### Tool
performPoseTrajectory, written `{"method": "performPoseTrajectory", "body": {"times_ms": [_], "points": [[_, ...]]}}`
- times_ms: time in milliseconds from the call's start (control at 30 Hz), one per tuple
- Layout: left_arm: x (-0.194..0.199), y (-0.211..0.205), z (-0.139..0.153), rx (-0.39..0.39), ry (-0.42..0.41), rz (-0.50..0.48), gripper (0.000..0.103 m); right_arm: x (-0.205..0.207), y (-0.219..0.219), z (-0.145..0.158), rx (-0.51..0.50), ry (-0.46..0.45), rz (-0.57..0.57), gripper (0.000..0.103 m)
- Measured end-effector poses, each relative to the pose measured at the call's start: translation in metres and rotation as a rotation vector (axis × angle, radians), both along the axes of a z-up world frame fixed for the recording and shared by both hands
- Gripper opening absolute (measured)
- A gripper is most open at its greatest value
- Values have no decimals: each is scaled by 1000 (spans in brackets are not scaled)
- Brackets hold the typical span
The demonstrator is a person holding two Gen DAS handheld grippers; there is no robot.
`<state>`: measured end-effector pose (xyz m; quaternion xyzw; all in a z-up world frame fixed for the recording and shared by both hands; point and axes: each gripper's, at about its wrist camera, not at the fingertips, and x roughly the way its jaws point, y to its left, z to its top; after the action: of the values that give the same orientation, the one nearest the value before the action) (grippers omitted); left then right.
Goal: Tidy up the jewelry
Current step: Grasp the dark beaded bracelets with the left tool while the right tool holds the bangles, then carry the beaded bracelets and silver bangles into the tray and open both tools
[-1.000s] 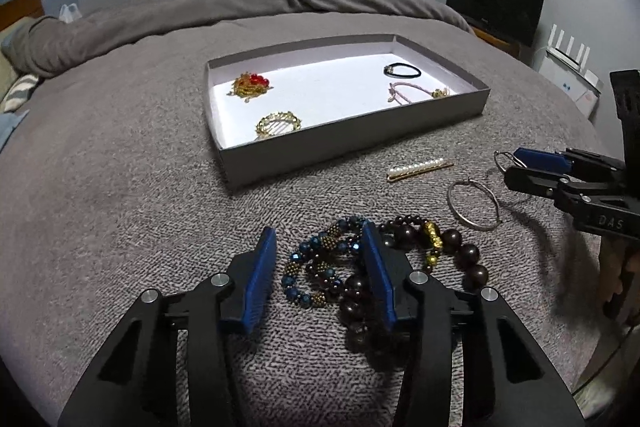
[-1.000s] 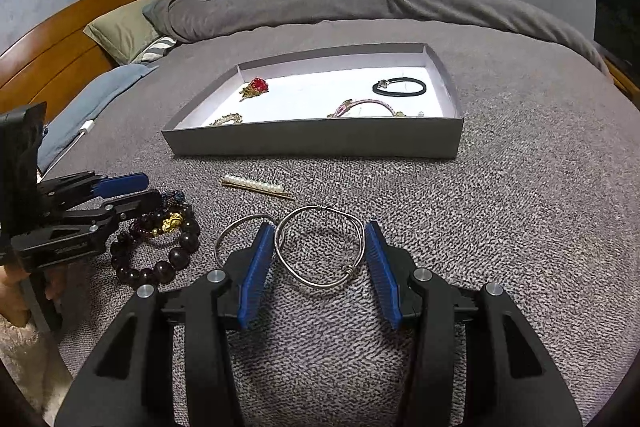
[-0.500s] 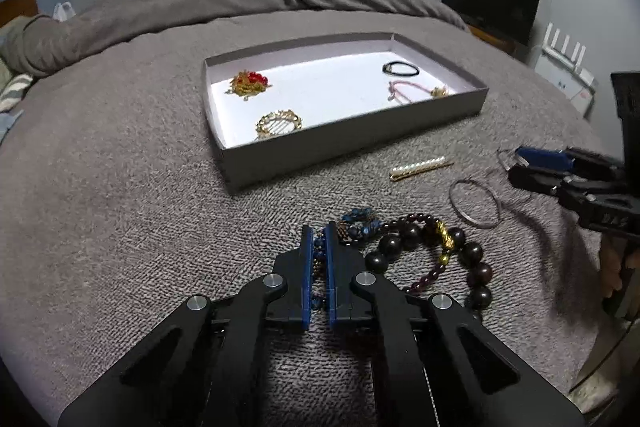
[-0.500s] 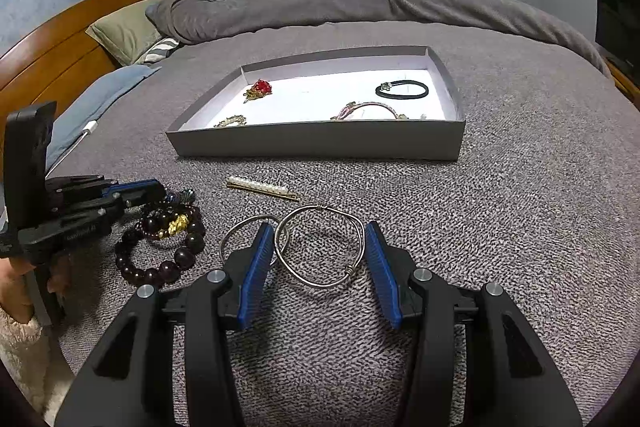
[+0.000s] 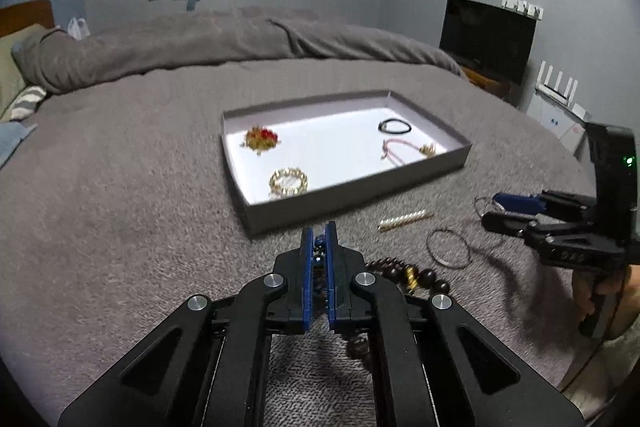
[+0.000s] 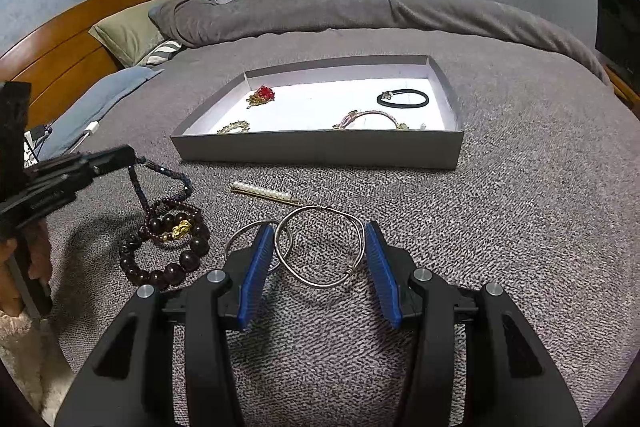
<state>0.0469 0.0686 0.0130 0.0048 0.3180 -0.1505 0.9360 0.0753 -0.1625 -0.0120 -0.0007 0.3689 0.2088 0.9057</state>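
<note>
My left gripper point(image 5: 319, 239) is shut on a blue bead bracelet point(image 5: 319, 259) and holds it above the grey blanket. In the right wrist view that bracelet point(image 6: 160, 175) dangles from the left gripper point(image 6: 120, 157), clear of the bed. My right gripper point(image 6: 320, 239) is open, low over the blanket, and a large silver bangle point(image 6: 320, 279) lies between its fingers. A smaller silver ring point(image 6: 232, 243) overlaps the bangle on the left. The grey tray point(image 5: 352, 187) lies beyond, holding a red-gold piece point(image 5: 262, 139), a gold bracelet point(image 5: 288, 181), a black hair tie point(image 5: 395, 126) and a pink bracelet point(image 5: 400, 149).
Dark wooden bead bracelets point(image 6: 168, 247) lie on the blanket left of the bangle. A pearl hair clip point(image 6: 262, 191) lies in front of the tray wall point(image 6: 320, 149). Pillows and a wooden headboard are far left; a dark screen stands off the bed's right side.
My left gripper closed on the blue bead bracelet and lifted it off the blanket, tilting up toward the tray. The right gripper stayed still and open over the bangle.
</note>
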Motion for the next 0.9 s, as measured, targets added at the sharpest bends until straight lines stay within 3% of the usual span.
{"method": "performPoseTrajectory", "body": {"times_ms": [467,900], "points": [[6,-1,43,20,-85,-10,6,21,-9,13,-3,-15,-27,47],[68,13,73,98,-95,-21,6,84,-8,57,-58,-136,-26,47]]}}
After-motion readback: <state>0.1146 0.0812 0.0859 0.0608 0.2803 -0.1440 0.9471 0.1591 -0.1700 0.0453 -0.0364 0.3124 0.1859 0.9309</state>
